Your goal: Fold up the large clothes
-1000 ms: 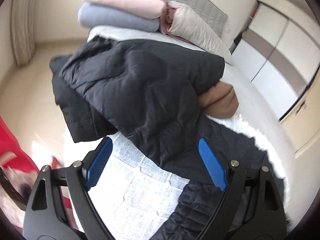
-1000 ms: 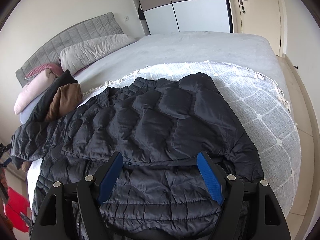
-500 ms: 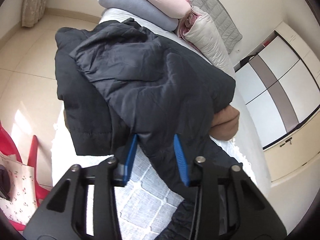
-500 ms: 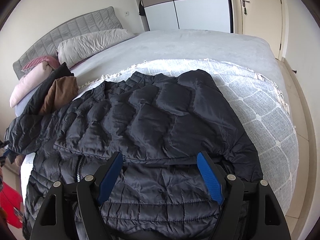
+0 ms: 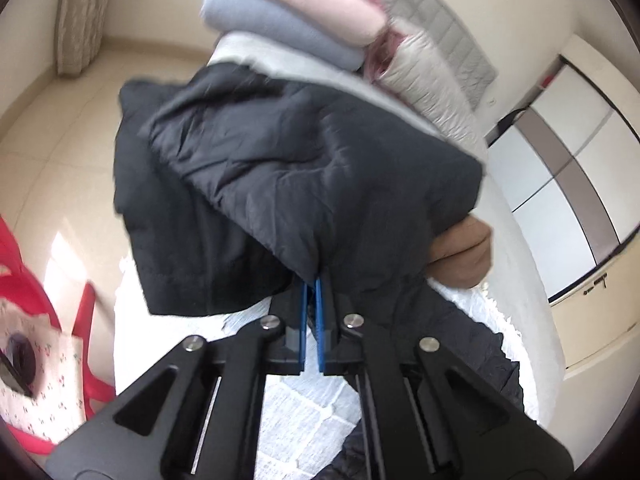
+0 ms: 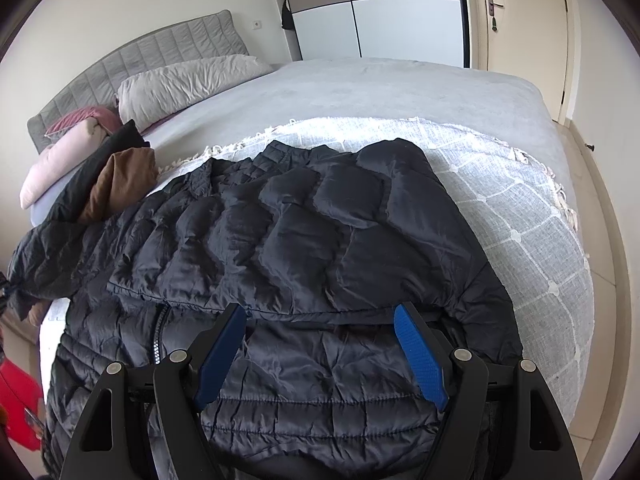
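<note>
In the left wrist view, the left gripper [image 5: 311,286] was clenched on a thin pinch of the black puffer jacket [image 5: 304,168], at the low edge of a sleeve-like fold that bulged up in front of the camera. A brown garment [image 5: 464,252] sat just beside that fold, and stacked pillows [image 5: 300,28] lay at the head of the bed [image 5: 516,248]. The jaws had just been closing; a second earlier they stood wide with the fabric only lying between them. The picture was blurred, so how deep the bite went could not be told. If it caught only the slippery outer shell, the fold might slide free when lifted, or drag the brown garment along.

In the right wrist view, the right gripper [image 6: 320,354] hung released over the jacket's [image 6: 288,240] lower body, jaws wide apart, pressing nothing. The jacket lay spread on the white patterned blanket [image 6: 532,240]. This view matched the earlier ones. With that side unheld, a pull from the left could probably shift the whole jacket instead of folding it.
</note>
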Tool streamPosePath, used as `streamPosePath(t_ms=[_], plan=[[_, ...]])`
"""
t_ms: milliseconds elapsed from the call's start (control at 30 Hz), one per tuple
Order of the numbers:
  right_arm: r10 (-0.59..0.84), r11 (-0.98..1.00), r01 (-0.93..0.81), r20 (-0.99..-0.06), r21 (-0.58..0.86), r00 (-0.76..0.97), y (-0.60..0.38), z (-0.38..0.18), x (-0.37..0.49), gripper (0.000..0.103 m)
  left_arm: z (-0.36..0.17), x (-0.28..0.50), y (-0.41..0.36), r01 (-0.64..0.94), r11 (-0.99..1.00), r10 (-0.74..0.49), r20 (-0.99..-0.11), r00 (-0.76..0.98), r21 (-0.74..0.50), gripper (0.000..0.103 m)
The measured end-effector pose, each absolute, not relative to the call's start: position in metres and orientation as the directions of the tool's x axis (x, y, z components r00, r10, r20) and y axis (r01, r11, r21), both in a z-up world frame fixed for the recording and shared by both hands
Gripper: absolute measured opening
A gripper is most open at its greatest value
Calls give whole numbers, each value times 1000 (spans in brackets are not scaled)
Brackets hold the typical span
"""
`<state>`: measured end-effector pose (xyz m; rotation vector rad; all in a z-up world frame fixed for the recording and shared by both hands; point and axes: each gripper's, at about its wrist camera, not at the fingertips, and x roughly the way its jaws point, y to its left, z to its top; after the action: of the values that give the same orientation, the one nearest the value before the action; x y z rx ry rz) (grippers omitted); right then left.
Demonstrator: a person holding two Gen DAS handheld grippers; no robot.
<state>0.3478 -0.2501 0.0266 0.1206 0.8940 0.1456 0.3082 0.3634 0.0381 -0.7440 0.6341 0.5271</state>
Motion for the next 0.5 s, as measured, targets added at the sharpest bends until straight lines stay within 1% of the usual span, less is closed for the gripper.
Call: streamPosePath(t_ms=[100,200,267,367,433,500], plan=[[183,981,-70,-759,179,624,-254,29,347,78,77,316,324,-545,737,244,-595,766,-400,4],[190,979,-63,-755,193,627,-258,31,346,78,111,329,275,-413,838,189,-521,832,-356,3],[187,980,-65,-756,189,627,-260,31,346,78,130,338,236,-309,891,119,-485,867,-333,3],[181,981,-62,-758,183,627,-263,31,345,78,142,354,186,-187,933,18,-479,877,-307,3],[180,981,-55,-759,187,626,-266,30,345,78,141,367,148,-87,953,-73,-497,865,-291,3],[177,980,-43,-760,193,625,-269,30,345,78,134,375,116,-11,963,-134,-512,849,-270,4]])
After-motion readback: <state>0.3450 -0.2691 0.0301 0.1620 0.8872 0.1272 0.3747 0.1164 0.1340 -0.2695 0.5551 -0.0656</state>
